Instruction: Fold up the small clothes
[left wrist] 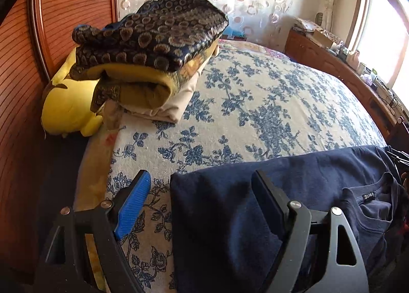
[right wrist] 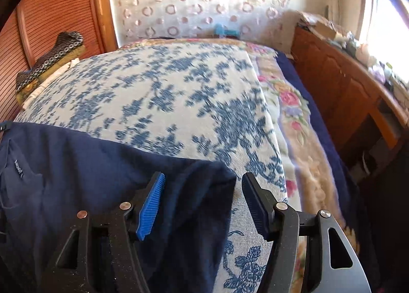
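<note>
A navy blue T-shirt (left wrist: 294, 185) lies flat on the blue-flowered bedspread (left wrist: 255, 93), collar and label at its right in the left wrist view. My left gripper (left wrist: 202, 198) is open, its jaws straddling the shirt's left edge. In the right wrist view the same shirt (right wrist: 84, 165) lies at the lower left. My right gripper (right wrist: 202, 203) is open, its jaws straddling the shirt's right corner. Neither gripper holds cloth.
A pile of folded bedding (left wrist: 150, 45) and a yellow plush toy (left wrist: 66, 106) lie at the bed's far left by a wooden sliding door (left wrist: 20, 75). A wooden cabinet (right wrist: 342, 93) with clutter runs along the right side under a bright window. A floral blanket (right wrist: 294, 114) edges the bedspread.
</note>
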Motion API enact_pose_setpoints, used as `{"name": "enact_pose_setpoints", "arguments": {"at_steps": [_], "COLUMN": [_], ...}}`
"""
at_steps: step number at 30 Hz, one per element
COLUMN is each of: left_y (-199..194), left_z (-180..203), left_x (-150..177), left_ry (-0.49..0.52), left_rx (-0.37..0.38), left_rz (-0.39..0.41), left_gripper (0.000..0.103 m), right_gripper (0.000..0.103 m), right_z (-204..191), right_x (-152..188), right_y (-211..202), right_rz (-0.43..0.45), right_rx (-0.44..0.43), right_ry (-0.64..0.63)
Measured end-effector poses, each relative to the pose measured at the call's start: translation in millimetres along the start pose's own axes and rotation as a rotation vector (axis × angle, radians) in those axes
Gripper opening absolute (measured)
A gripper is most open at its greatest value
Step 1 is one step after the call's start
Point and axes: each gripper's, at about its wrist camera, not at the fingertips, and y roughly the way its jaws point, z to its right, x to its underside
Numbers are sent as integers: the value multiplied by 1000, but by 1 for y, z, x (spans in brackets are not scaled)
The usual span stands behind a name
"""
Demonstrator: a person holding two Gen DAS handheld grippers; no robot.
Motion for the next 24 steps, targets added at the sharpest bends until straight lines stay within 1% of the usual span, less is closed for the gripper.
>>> {"name": "enact_pose_setpoints", "arguments": {"at_steps": [5,7,9,10,11,12,13,14,15,16,17,18,19,20,22,24], "left_y": [7,8,8,9,9,8,8,8,6,5,4,3,2,1,-2,-5], "left_z": [-4,-2,-1,-1,-2,-2,-2,-2,-2,-2,-2,-1,-1,0,2,4], "left_x": [5,6,6,6,6,6,5,5,5,5,6,6,8,9,11,13], "left_ry": [-8,6,14,14,15,17,19,20,19,18,15,14,16,17,19,21], "left_rx": [1,-8,-14,-12,-9,-10,-11,-13,-15,-13,-3,0,6,12,28,40], "left_rz": [-26,-20,-20,-19,-18,-16,-14,-11,-9,-8,-10,-11,-14,-15,-18,-9], "left_gripper": [82,82,82,82,80,77,72,67,56,46,41,33,27,23,13,9], "right_gripper": [68,68,54,43,39,36,29,27,25,21,18,17,14,12,10,9], "right_z": [5,1,-4,-9,-12,-16,-18,-18,-18,-18,-16,-16,-14,-13,-10,-9], "right_x": [-5,-5,-2,-2,0,1,2,3,5,6,6,7,7,7,10,12], "right_y": [8,8,5,4,5,5,5,4,3,2,2,1,1,1,-1,-6], "right_rz": [9,13,16,23,26,30,32,33,34,36,37,37,36,34,34,41], "right_rx": [-17,-54,-65,-74,-68,-55,-64,-75,-77,-82,-92,-98,-102,-108,-123,-137], "right_ry": [16,7,-9,-31,-52,-73,-76,-73,-74,-74,-70,-64,-57,-50,-32,-21]}}
